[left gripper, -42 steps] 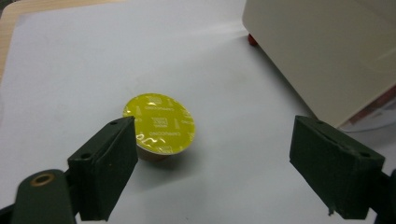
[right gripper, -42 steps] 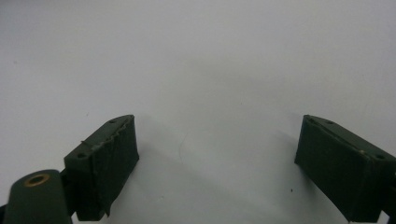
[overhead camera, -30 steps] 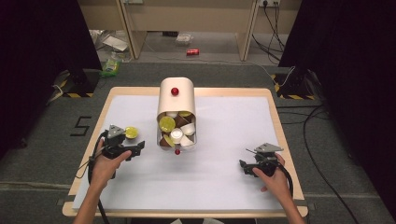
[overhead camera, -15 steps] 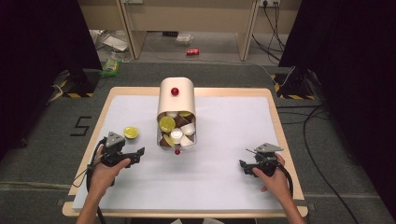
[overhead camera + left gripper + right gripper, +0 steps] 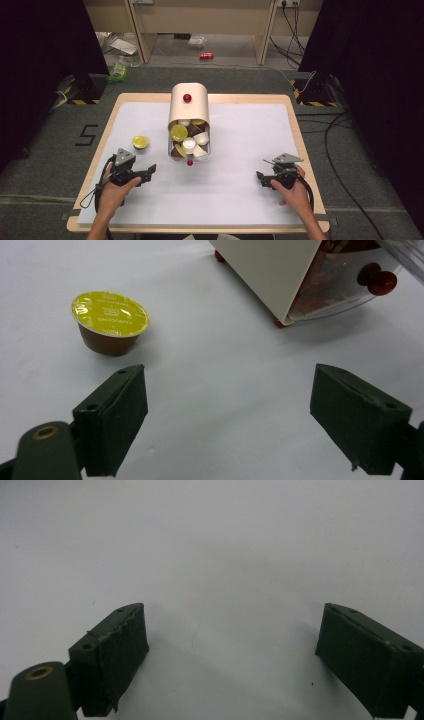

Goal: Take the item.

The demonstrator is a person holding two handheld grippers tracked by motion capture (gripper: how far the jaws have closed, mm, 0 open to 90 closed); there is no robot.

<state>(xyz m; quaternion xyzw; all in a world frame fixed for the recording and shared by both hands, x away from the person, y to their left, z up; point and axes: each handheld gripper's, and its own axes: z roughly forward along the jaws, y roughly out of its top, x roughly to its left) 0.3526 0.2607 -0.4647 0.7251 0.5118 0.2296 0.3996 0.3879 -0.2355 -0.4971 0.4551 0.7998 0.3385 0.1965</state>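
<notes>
A cream capsule dispenser with a red knob stands mid-table, and its clear drawer is pulled out and holds several coffee capsules. One yellow-lidded capsule sits upright on the white table to the dispenser's left. My left gripper rests open at the front left, a little short of that capsule, nothing between its jaws. At the front right my right gripper is open over bare table.
The dispenser's side wall and red drawer knob lie ahead and to the right in the left gripper view. The table's wooden rim frames the white surface. Cables and litter lie on the floor beyond.
My left gripper has drawn back toward the front edge, leaving the yellow capsule standing on the table. The right gripper has stayed where it was.
</notes>
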